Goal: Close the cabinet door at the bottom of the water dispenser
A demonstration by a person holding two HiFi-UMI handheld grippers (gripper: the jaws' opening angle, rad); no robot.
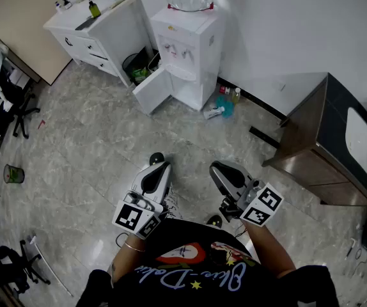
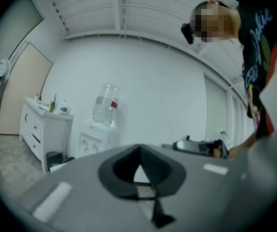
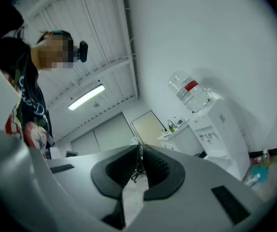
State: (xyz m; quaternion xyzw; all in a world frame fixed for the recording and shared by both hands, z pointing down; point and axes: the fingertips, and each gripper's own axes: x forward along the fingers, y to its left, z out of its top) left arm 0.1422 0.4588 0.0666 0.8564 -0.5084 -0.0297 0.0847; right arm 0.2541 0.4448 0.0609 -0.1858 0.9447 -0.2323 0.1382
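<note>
Grey-bodied left claw [image 1: 157, 164] and right claw [image 1: 220, 168] are both pinched together and empty, close to the person's body. Well ahead across the grey tiled floor [image 1: 94, 146], the white hinged cabinet door [image 1: 151, 89] stands swung open below the white water dispenser [image 1: 187, 50]. Judged light, rigid and free-swinging: push its outer face near the free edge; no grip needed.

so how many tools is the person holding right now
2. The left tool is low left of centre in the head view, the right tool beside it on the right. Both are shut and empty, well back from the water dispenser. None looks hidden.
</note>
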